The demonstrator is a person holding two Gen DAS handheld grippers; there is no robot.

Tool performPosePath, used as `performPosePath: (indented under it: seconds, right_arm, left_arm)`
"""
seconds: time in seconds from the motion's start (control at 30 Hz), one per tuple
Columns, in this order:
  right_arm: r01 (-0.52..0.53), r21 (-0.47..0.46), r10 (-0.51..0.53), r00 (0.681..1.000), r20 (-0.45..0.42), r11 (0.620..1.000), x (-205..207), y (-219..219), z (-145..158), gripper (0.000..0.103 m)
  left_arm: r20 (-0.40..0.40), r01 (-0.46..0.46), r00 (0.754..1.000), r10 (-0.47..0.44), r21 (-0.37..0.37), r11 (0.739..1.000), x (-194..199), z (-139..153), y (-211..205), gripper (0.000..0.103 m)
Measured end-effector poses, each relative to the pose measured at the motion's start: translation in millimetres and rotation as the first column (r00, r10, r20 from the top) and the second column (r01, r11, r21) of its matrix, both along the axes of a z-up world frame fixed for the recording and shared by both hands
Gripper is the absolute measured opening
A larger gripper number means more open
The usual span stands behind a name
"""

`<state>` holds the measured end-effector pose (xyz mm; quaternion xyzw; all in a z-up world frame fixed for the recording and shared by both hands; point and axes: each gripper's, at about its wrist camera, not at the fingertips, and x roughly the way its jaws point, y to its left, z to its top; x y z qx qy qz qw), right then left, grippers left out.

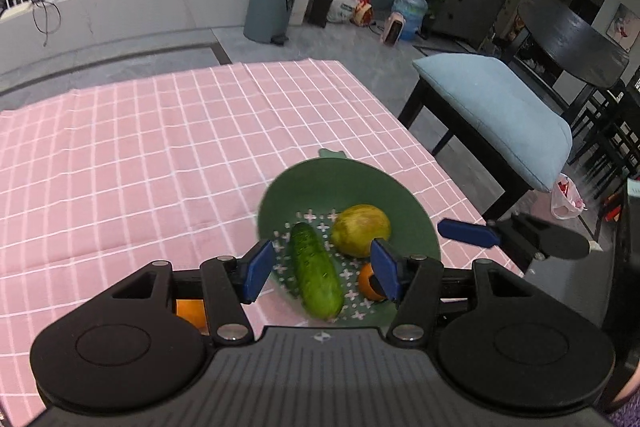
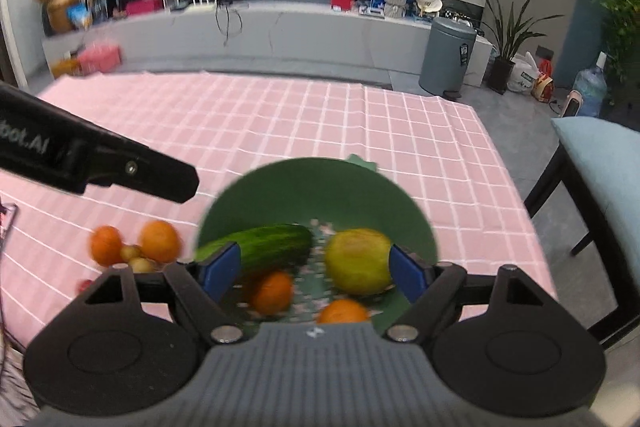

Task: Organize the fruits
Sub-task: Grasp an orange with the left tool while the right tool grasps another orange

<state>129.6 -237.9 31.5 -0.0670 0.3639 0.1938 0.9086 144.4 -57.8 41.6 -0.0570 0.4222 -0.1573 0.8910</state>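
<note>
A green strainer bowl (image 1: 352, 183) (image 2: 320, 183) sits on the pink checked tablecloth near its right edge. It holds a cucumber (image 1: 316, 277) (image 2: 268, 247), a yellow-green fruit (image 1: 362, 229) (image 2: 356, 261) and oranges (image 2: 272, 293) (image 2: 343, 311); one orange (image 1: 366, 281) shows in the left wrist view. My left gripper (image 1: 322, 273) is open and empty above the bowl, and also shows in the right wrist view (image 2: 176, 183). My right gripper (image 2: 314, 273) is open and empty over the bowl; one of its fingers (image 1: 468, 233) shows in the left wrist view.
Two oranges (image 2: 106, 245) (image 2: 160, 241) and small pale fruits (image 2: 134, 257) lie on the cloth (image 2: 320, 115) left of the bowl. Another orange (image 1: 192, 313) shows under the left gripper. A blue-cushioned chair (image 1: 492, 115) stands right of the table.
</note>
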Motion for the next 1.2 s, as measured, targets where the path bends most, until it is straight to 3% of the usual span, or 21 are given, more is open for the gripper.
performPosePath:
  seconds: [0.3,0.57,0.73,0.83,1.03,1.2]
  right_arm:
    - [0.004,0.118,-0.01,0.999,0.053,0.993,-60,29,2,0.075]
    - [-0.057,0.108,0.044,0.992,0.114,0.993,-93,65,-5,0.065]
    - [-0.096,0.103,0.089,0.993,0.077,0.99,-82,80,-15,0.047]
    - [-0.139,0.065,0.135,0.989,0.059,0.988,-78,95,-22,0.041]
    - [-0.233,-0.017,0.233,0.971,0.046,0.972,-61,116,-34,0.04]
    - [-0.283,-0.061,0.284,0.959,0.019,0.957,-38,129,-44,0.041]
  left_arm:
    - [0.029,-0.013,1.0,0.012,0.044,0.999,-35,-2,44,0.066]
    - [0.021,-0.098,0.995,0.097,0.044,0.994,-53,-24,89,0.066]
    - [0.011,-0.097,0.995,0.096,0.039,0.995,-56,-38,105,0.066]
    - [-0.01,-0.101,0.995,0.101,0.018,0.995,-54,-52,114,0.066]
    - [-0.1,-0.118,0.988,0.116,-0.011,0.993,-41,-85,128,0.066]
    - [-0.151,-0.1,0.983,0.102,0.018,0.995,-29,-105,128,0.066]
